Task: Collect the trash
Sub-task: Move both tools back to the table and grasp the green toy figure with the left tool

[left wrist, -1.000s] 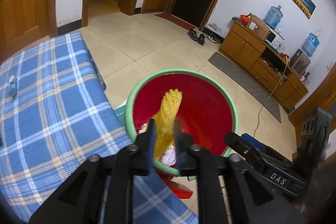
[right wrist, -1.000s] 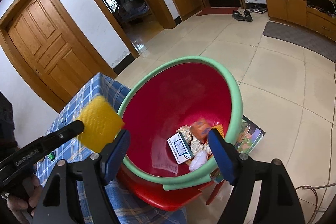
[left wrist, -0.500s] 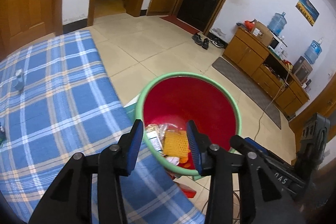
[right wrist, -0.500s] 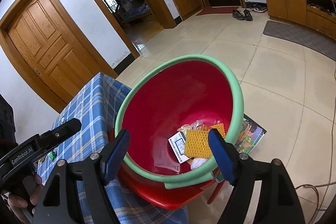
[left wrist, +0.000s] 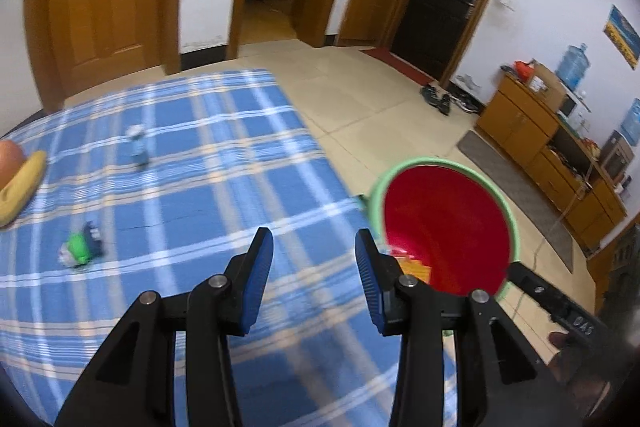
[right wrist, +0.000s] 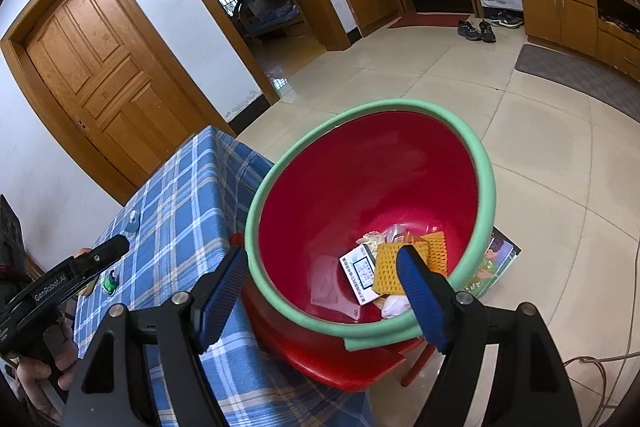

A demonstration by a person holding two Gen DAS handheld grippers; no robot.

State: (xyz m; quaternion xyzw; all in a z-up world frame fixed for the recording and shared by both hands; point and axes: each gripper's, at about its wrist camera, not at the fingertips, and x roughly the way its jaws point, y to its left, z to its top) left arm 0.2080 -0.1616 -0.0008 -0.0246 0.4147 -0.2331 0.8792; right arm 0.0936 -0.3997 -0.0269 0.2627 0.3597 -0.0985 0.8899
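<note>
Left claw empty, basin holding trash

Both grippers have black frames with silver screws, ribbed blue jaws and white lettering.

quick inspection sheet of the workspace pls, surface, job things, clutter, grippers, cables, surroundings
surface: table under a blue plaid cloth, beside the basin.
job's things: red plastic basin with a green foam rim on a red plastic stool; inside lie a yellow mesh sponge piece, a white printed carton and crumpled wrappers. On the cloth: a green and white crumpled scrap and a small pale scrap.
clutter: a yellow banana at the cloth's edge; a picture book on the floor.
grippers: left gripper open, empty, above the cloth; right gripper open, empty, at the basin.
cables: a cord on the floor.
surroundings: tiled floor, wooden doors, wooden cabinet, shoes.
</note>
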